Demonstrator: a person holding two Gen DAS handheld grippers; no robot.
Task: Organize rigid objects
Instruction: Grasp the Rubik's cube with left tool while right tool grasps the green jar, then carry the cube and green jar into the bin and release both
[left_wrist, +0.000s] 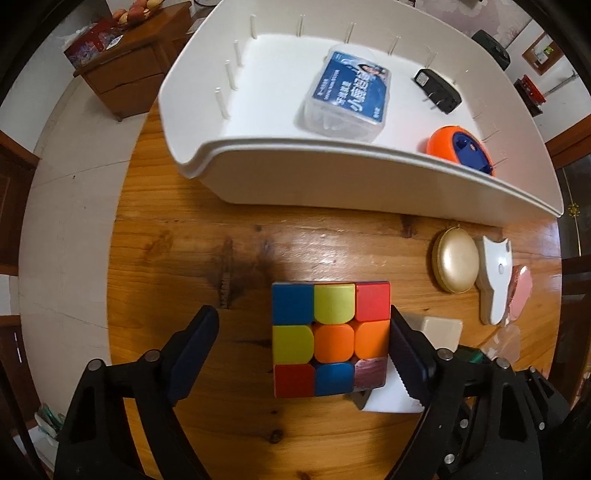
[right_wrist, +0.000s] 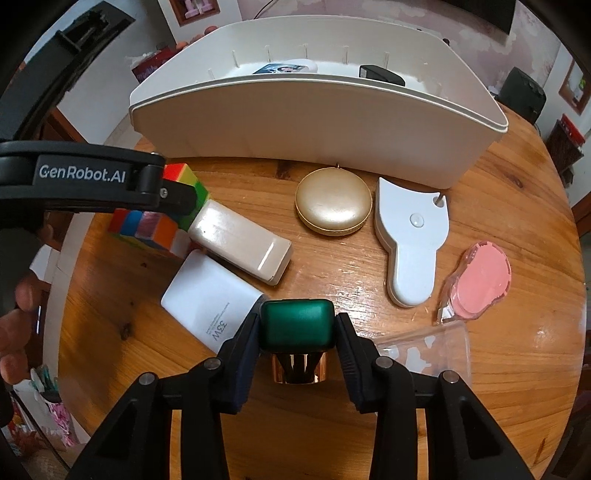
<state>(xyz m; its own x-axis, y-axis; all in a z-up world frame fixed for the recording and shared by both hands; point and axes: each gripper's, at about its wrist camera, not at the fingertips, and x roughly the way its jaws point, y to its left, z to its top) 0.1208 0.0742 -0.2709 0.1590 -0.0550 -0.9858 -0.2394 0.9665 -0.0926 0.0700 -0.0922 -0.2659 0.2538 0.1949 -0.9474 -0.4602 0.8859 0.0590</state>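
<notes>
Rubik's cube (left_wrist: 330, 338) sits on the wooden table (left_wrist: 221, 424) between the left gripper (left_wrist: 303, 349) fingers, right pad touching, left one clear. Right gripper (right_wrist: 297, 326) is clamped on a green-capped bottle (right_wrist: 297, 325). White bin (left_wrist: 295, 177) further back.

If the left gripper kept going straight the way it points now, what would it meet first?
The puzzle cube. The left gripper points down at it with open jaws on either side, so the fingers would likely pass beside it and reach the wooden table.
</notes>
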